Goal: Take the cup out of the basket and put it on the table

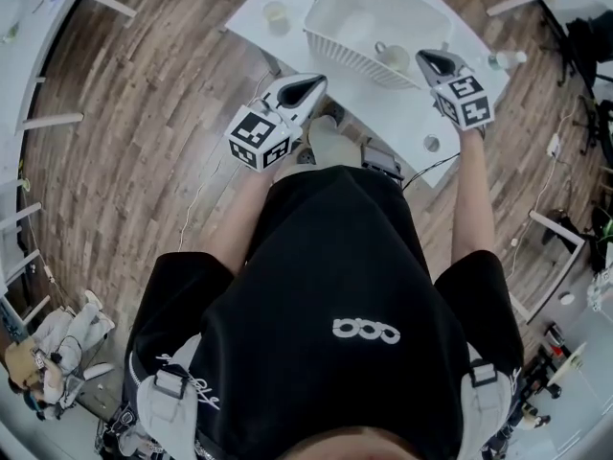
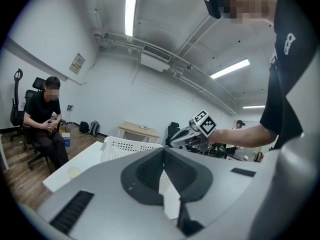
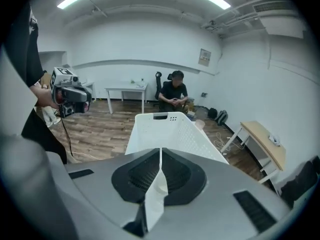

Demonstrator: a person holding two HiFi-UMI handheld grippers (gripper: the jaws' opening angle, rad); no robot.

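While round cup [image 1: 393, 58] sits inside perforated white basket [image 1: 347, 61] | table [image 1: 400, 115] smooth

The head camera looks steeply down past a black shirt [image 1: 335, 286] onto the table [image 1: 407, 123] and basket [image 1: 335, 46], from well above. The cameras on the left gripper [image 1: 316, 82] and right gripper [image 1: 426, 57] sit just behind the jaws, looking along them at the basket, close. All 3 views share the basket; the 2 gripper views also share a seated person [image 3: 175, 91].
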